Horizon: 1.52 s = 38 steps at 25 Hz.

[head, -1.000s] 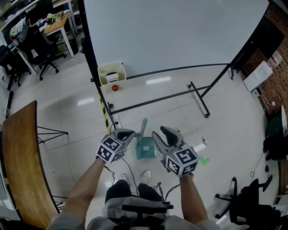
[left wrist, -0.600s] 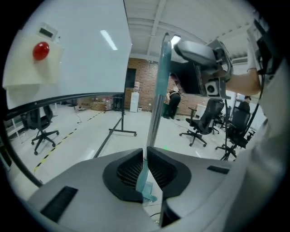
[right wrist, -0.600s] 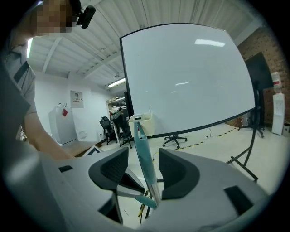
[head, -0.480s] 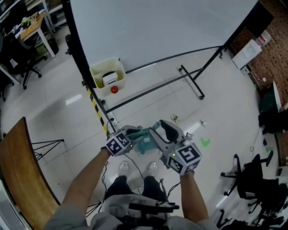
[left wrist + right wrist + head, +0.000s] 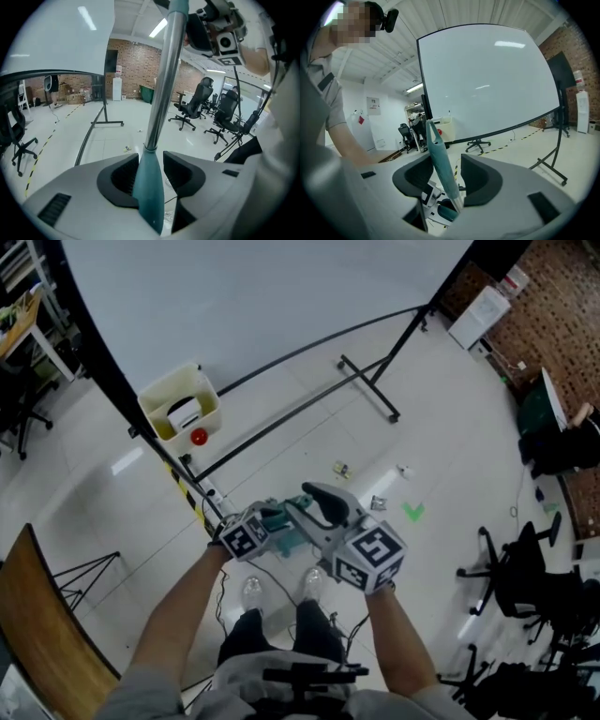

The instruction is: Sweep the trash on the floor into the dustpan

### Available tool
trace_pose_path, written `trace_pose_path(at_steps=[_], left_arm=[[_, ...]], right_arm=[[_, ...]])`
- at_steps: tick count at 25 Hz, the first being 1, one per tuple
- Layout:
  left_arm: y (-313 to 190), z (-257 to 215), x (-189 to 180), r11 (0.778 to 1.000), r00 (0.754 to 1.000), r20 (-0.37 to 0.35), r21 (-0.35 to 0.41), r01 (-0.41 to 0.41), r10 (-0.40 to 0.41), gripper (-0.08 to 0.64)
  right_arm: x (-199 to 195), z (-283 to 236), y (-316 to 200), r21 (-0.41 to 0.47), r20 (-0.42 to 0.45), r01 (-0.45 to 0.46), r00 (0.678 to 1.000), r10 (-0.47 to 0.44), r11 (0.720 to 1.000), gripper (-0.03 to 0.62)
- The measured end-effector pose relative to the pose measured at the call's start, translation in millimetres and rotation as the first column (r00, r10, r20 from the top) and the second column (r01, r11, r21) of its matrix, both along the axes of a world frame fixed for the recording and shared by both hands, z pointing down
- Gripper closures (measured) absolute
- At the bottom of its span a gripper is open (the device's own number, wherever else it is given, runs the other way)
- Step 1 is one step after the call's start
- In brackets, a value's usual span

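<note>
A long teal handle on a metal pole stands between both grippers; its teal base shows between them in the head view. My left gripper is low on it. Its jaws are opening, with the teal part against one pad and a gap at the other. My right gripper is round the handle's teal top end. Its jaws are closing and do not press the handle. In the head view, the left gripper and right gripper sit close together. Small bits of trash lie on the floor beyond.
A whiteboard on a black stand fills the far side. A yellow bin with a red ball sits at its left foot. Office chairs stand right, a wooden table left. My shoes are just below the grippers.
Both grippers have drawn together round the teal handle. The left one has sunk and turned toward it; the right has shifted left over it.
</note>
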<state>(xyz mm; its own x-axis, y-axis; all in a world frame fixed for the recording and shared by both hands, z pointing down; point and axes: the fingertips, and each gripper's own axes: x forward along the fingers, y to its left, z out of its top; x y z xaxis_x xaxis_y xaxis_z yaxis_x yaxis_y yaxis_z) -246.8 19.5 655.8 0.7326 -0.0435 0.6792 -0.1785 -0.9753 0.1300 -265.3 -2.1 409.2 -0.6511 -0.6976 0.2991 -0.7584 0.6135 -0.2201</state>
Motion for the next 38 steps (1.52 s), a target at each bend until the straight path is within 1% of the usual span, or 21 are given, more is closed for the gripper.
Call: trace_pose_path(at_steps=[3,4,5,9,11,14,17,20,24,26,27,29,31,33,38], left_arm=[[-0.5,8.7,2.0,1.000,1.000,0.024,0.015,-0.018,0.018,0.405],[-1.0,9.8,2.2,1.000,1.000,0.025,0.016,-0.018,0.017,0.430],[-1.6,10.3,2.3,1.000,1.000,0.025,0.014,-0.017,0.016,0.431],[-2.5,9.4,5.0,1.000,1.000,0.015,0.002,-0.025,0.025,0.432],[-1.2,9.4,6.0,1.000,0.999,0.017,-0.004,-0.027,0.027,0.433],[-0.4,8.5,7.5,1.000,0.999,0.019,0.003,-0.031,0.031,0.433],[0.2,8.5,7.4,1.000,0.999,0.020,0.013,-0.027,0.027,0.434],[1.8,7.3,10.1,1.000,1.000,0.017,0.012,-0.024,0.024,0.435],[4.0,6.2,15.7,0.999,1.000,0.015,0.017,-0.027,0.027,0.436],[4.0,7.3,19.0,1.000,0.999,0.021,0.018,-0.024,0.024,0.436],[4.2,7.5,19.3,1.000,0.999,0.023,0.016,-0.024,0.023,0.436],[3.1,8.5,11.3,1.000,1.000,0.026,0.004,-0.014,0.014,0.436],[-1.4,10.2,1.9,1.000,1.000,0.029,-0.010,0.009,-0.009,0.434],[-3.5,10.6,3.6,1.000,0.999,0.038,-0.010,0.022,-0.021,0.434],[2.3,12.0,13.4,1.000,0.998,0.054,0.002,0.022,-0.022,0.434]], right_arm=[[-3.2,3.5,-0.4,-0.009,-0.006,0.007,1.000,-0.007,1.000,0.431],[-3.7,3.9,0.3,-0.015,-0.001,0.009,1.000,-0.009,1.000,0.447],[-3.3,3.6,0.6,-0.020,0.008,0.008,1.000,-0.008,1.000,0.457],[-1.8,1.8,-0.5,-0.005,0.029,0.014,0.999,-0.014,1.000,0.457],[-0.3,1.0,0.1,0.013,0.015,0.016,1.000,-0.017,1.000,0.462],[2.9,1.6,2.2,0.023,-0.030,0.013,0.999,-0.012,1.000,0.474],[3.0,0.1,1.7,0.064,-0.056,0.023,0.998,-0.019,0.998,0.483],[6.1,-0.3,3.5,0.063,-0.064,0.023,0.998,-0.019,0.998,0.486],[12.8,0.3,4.2,0.070,-0.046,0.018,0.999,-0.015,0.997,0.488],[20.4,0.7,3.5,0.068,-0.039,0.005,0.999,-0.002,0.998,0.488],[28.1,0.4,2.0,0.068,-0.028,-0.017,0.999,0.018,0.998,0.488],[54.1,-1.3,0.3,0.061,-0.004,-0.068,0.998,0.068,0.996,0.492],[74.4,-6.8,1.7,0.067,-0.008,-0.066,0.998,0.067,0.996,0.495],[78.3,-10.7,0.0,0.077,-0.012,-0.057,0.998,0.058,0.995,0.497],[81.6,-2.4,5.1,0.076,-0.038,-0.066,0.997,0.069,0.995,0.495]])
